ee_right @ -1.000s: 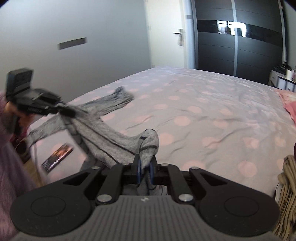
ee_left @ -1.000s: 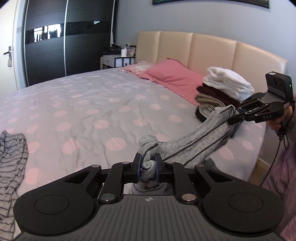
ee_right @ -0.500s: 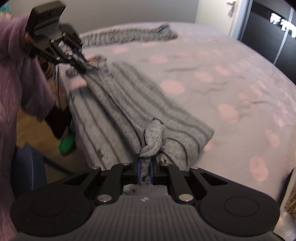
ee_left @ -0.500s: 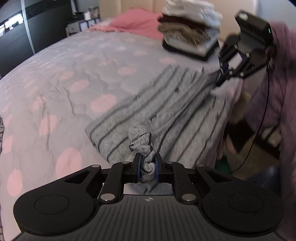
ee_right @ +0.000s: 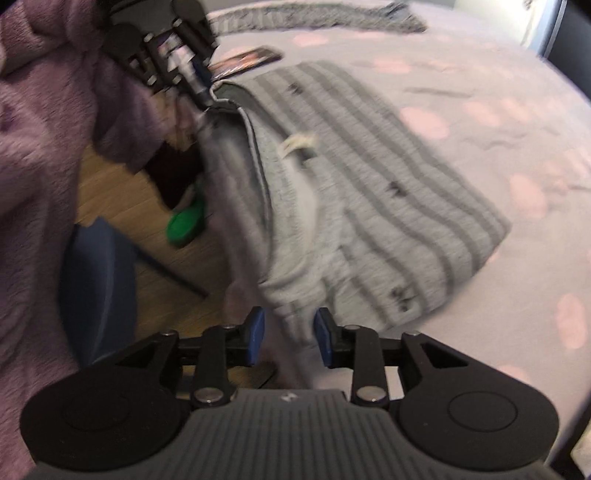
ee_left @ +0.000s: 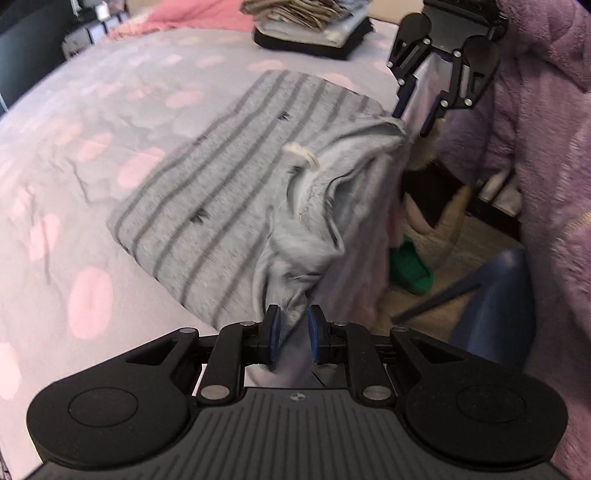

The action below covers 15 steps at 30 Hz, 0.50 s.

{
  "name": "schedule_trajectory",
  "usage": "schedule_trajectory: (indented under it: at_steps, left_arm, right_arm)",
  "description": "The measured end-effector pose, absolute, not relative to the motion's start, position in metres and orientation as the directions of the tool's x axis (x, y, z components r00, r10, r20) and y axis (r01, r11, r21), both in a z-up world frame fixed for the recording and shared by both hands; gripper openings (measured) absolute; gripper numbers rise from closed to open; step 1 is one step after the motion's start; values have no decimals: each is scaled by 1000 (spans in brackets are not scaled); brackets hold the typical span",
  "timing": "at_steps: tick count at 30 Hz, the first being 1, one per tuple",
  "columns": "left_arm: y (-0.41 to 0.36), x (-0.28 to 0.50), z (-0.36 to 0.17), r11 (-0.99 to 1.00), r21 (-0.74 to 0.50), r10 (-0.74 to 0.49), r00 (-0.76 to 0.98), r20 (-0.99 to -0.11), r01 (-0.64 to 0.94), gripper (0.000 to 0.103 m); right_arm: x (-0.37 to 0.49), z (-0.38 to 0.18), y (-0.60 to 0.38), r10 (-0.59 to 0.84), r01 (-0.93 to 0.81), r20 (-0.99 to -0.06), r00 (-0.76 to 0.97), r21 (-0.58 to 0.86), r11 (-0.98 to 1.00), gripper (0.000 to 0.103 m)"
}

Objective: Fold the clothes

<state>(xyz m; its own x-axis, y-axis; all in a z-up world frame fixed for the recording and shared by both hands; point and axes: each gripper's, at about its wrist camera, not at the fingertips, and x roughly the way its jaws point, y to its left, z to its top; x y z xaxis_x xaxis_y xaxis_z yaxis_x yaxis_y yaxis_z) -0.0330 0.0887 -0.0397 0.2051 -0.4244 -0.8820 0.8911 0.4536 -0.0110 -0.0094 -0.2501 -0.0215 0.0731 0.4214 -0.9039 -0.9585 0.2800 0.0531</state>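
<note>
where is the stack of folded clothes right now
In the left wrist view the stack of folded clothes sits at the top centre on the polka-dot bedspread, beyond the grey striped garment and just left of the right claw.

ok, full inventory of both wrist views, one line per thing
striped garment: 1, grey, folded at bed edge
second garment: 1, grey, far along the edge
bedspread: 1, lilac with pink dots
clothes stack: 1, mixed, by pink pillow
booklet: 1, dark, beside garment
slipper: 1, green, floor
left tool: on garment corner
right tool: jaws opening, cloth between
sleeve: purple, fuzzy
</note>
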Motion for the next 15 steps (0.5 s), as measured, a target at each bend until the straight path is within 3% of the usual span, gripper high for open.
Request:
schedule_trajectory:
  at_steps: [6,11,15]
  left_arm:
    - [97,-35,-17,506,-31,-497,261,-828,862,13]
    - [80,-26,-7,644,-48,-517,388,-763,764,19]
    - [59,-27,-13,680,-55,-506,413,-757,731,19]
  right_arm:
    - [-10,2,-262,470,-947,-873,130,32,321,37]
    - [3,14,-255,454,-854,-836,310,-35,519,36]
    - [1,3,-239,414,-820,-847,335,-45,571,19]
